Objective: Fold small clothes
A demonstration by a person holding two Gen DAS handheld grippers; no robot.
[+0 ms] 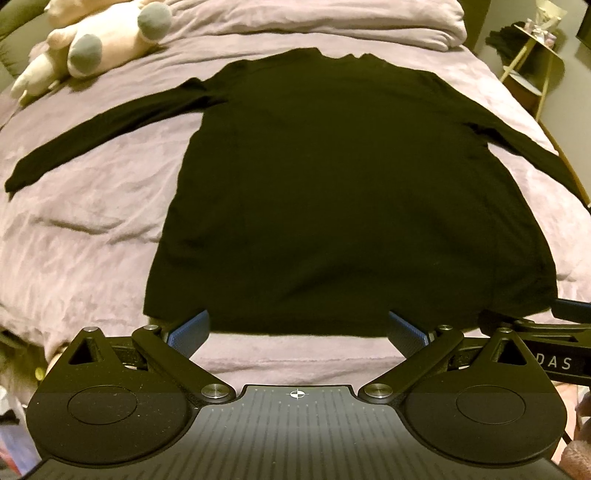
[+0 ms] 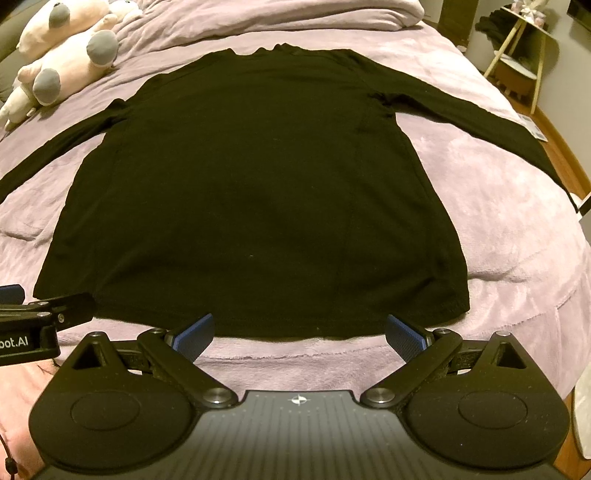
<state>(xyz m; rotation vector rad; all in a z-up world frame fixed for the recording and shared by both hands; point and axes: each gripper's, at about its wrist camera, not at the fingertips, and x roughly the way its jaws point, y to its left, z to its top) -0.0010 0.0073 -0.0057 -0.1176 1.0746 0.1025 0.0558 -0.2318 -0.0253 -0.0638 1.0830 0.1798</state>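
A black long-sleeved shirt (image 1: pixel 332 192) lies flat on a lilac bedspread (image 1: pixel 81 229), neck away from me, both sleeves spread out to the sides. It also shows in the right wrist view (image 2: pixel 251 199). My left gripper (image 1: pixel 298 330) is open, its blue pads at the near hem, left of the hem's middle. My right gripper (image 2: pixel 300 332) is open at the same hem, further right. Neither holds cloth. The right gripper's body shows at the right edge of the left wrist view (image 1: pixel 554 343); the left one shows at the left edge of the right wrist view (image 2: pixel 37 325).
A pink and white plush toy (image 1: pixel 96 40) lies at the bed's far left corner. A folded duvet (image 1: pixel 332 26) lies along the head of the bed. A small yellow side table (image 1: pixel 535 55) stands by the far right of the bed. The wooden bed edge (image 2: pixel 561 155) runs down the right.
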